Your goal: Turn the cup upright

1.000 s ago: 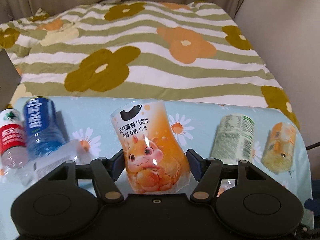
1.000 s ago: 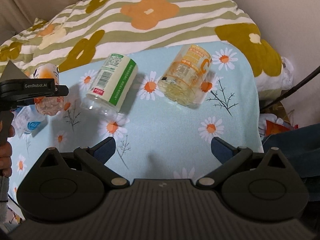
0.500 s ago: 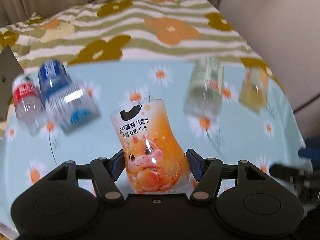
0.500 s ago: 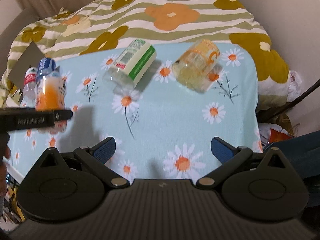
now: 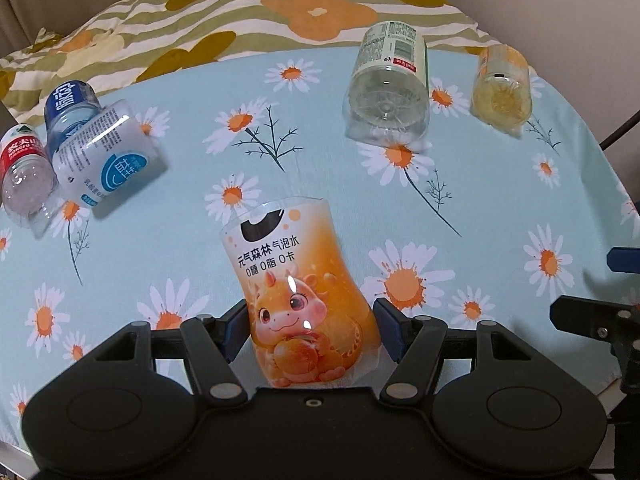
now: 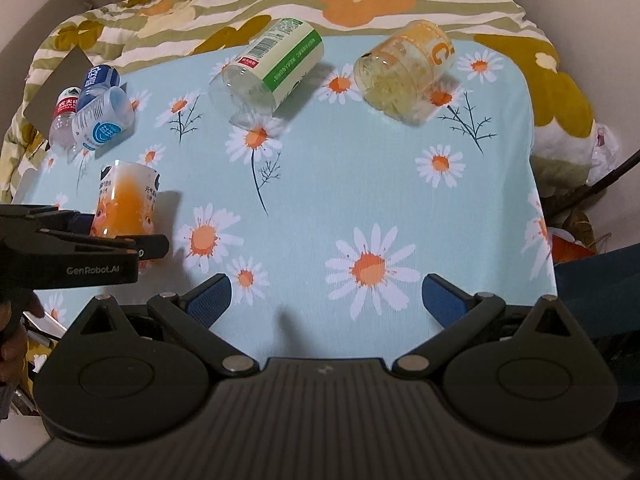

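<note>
Orange dragon-print clear plastic cup (image 5: 298, 296), clamped by left gripper (image 5: 310, 330) fingers, has been raised upright; right gripper (image 6: 326, 300) fingers apart, empty; release pending

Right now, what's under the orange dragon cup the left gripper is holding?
Daisy-print tablecloth lies below the orange dragon cup, which the left gripper grips near its base. The gripper body covers the cup's bottom in both views, so whether it touches the cloth can't be seen.

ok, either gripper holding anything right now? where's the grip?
Left gripper is shut on the orange dragon-print plastic cup, clamping its lower body from both sides. Right gripper is open, holding nothing.
</note>
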{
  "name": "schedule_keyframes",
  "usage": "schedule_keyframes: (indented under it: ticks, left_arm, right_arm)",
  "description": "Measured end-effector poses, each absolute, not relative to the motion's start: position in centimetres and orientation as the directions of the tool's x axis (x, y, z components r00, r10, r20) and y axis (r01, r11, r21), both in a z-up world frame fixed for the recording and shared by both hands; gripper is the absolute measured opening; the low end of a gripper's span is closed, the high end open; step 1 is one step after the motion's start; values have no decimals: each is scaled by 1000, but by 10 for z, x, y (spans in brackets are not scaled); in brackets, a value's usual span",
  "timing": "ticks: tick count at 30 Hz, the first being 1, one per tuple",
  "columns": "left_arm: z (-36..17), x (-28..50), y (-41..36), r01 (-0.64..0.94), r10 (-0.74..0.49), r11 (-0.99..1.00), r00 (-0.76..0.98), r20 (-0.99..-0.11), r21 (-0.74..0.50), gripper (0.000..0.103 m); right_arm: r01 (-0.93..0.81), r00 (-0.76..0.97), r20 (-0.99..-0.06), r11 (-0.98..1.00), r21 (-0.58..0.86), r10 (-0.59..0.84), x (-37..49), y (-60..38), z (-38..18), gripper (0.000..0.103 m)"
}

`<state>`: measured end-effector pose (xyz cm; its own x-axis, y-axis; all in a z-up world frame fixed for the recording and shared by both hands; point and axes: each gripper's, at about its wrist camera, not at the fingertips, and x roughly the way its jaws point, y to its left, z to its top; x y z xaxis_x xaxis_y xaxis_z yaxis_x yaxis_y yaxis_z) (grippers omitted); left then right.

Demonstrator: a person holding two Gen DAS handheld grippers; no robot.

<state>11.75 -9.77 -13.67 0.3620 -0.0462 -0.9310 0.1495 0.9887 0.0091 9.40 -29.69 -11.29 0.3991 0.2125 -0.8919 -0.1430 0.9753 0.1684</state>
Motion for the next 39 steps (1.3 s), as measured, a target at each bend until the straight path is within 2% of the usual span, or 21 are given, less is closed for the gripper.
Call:
schedule_keyframes:
  ticks: [5, 6, 8, 10, 18, 21, 31, 39]
  left_arm:
    - [-138, 118, -98, 151, -37, 988, 367, -930, 20, 72]
    - [-138, 118, -99, 152, -34, 988, 368, -929, 24, 74]
    - [-136, 116, -99, 150, -32, 988, 379, -925, 27, 91]
    - [-133, 115, -98, 147, -26, 988, 395, -918, 36, 96]
    - [-115, 106, -90, 106, 3, 993, 416, -909, 51, 97]
    - [-103, 100, -84, 92, 22, 993, 430, -903, 68, 101]
    - [-74, 77, -38, 66, 35, 995, 454, -890, 73, 103]
    - [-76, 65, 15, 66, 37, 995, 460, -887, 76, 103]
  right_arm:
    - [-145, 403, -891, 976, 161, 207, 92, -299, -112, 103]
    - [-145, 404, -891, 976, 159, 206, 92, -299, -111, 103]
    - [-147, 408, -890, 977, 155, 202, 91, -300, -110, 103]
    - [-150, 411, -890, 977, 150, 200, 90, -299, -109, 103]
    - [-164, 434, -881, 978, 128, 188, 98, -301, -95, 103]
    - [-181, 454, -871, 977, 114, 186, 104, -296, -81, 103]
    - [-269, 438, -871, 957, 111, 224, 127, -226, -40, 103]
    - [-318, 347, -905, 938, 134, 247, 149, -151, -61, 103]
